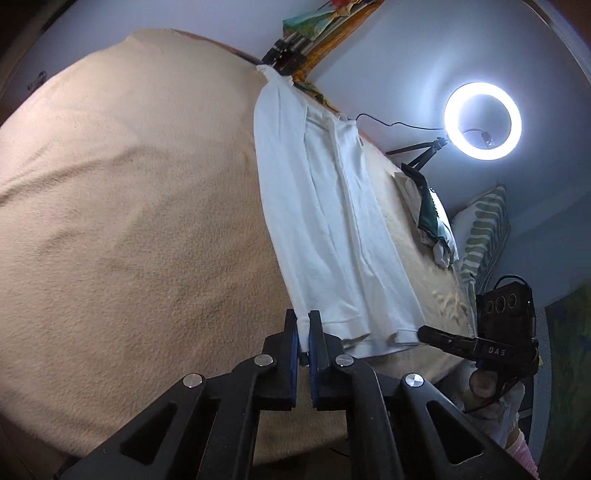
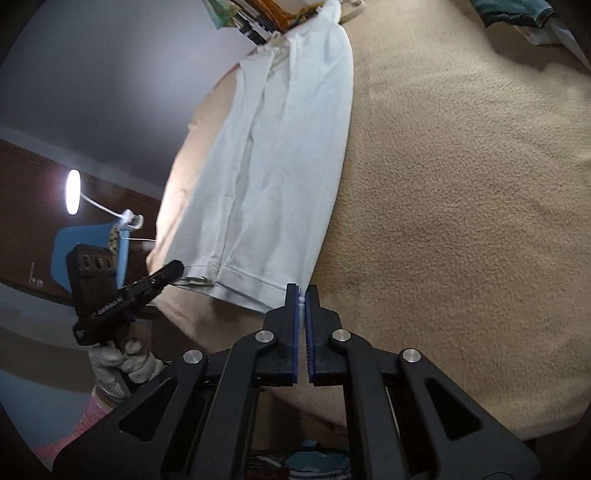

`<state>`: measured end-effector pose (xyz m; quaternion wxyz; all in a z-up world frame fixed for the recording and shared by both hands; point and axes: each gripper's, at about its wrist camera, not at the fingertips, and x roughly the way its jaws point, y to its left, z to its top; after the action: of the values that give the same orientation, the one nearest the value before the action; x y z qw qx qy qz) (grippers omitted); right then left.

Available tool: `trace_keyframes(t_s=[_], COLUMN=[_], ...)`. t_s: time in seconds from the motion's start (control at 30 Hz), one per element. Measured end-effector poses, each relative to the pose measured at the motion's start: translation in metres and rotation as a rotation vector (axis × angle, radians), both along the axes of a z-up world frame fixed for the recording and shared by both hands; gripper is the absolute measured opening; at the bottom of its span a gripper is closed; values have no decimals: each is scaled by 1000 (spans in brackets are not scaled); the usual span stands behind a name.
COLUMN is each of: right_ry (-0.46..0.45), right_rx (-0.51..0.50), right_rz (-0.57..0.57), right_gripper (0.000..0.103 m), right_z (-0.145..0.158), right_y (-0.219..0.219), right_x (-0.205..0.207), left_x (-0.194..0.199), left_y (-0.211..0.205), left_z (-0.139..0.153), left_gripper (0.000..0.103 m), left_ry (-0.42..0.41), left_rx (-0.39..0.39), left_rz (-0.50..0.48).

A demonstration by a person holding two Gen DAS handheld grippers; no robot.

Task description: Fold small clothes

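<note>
A white garment point(image 1: 325, 221), folded lengthwise into a long strip, lies flat on the beige blanket point(image 1: 129, 203) of a bed. My left gripper point(image 1: 303, 323) is shut on one near corner of its hem, with white cloth pinched between the blue pads. In the right wrist view the same garment point(image 2: 273, 166) stretches away, and my right gripper point(image 2: 302, 294) is shut on the other near hem corner. Each view shows the opposite gripper at the far corner of the hem: the right gripper point(image 1: 424, 331) and the left gripper point(image 2: 176, 267), the latter held by a gloved hand point(image 2: 122, 363).
A lit ring light point(image 1: 482, 121) on a tripod stands beyond the bed. A small pile of clothes point(image 1: 432, 218) and a striped pillow point(image 1: 484, 232) lie past the garment. More clothes point(image 2: 513, 13) sit at the blanket's far corner. A lamp point(image 2: 73, 192) glows by the wooden wall.
</note>
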<state>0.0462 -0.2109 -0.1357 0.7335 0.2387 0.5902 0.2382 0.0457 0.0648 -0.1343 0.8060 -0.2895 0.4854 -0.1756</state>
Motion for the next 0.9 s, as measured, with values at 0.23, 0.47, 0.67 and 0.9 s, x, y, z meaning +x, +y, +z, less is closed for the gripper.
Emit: trace_keyframes(t_s=[0.23,0.47,0.67,0.9], right_ry=[38,30,-14,-66], right_rx=[-64,4,43,58], right_rz=[30,-3,-24,-61], right_gripper=[4,4,4,4], right_z=[-15,-8,8,30], right_y=[7,-2,-8,-13], right_x=[-14,-9,10,48], left_x=[-14,-15,1,40], left_y=[-1,2,2,6], left_z=[-18,-10,15,41], left_gripper=[1,1,1,1], left_ry=[41,31,-5,-50], left_rx=[45,40,30,48], left_rz=[-23,-24,-20,3])
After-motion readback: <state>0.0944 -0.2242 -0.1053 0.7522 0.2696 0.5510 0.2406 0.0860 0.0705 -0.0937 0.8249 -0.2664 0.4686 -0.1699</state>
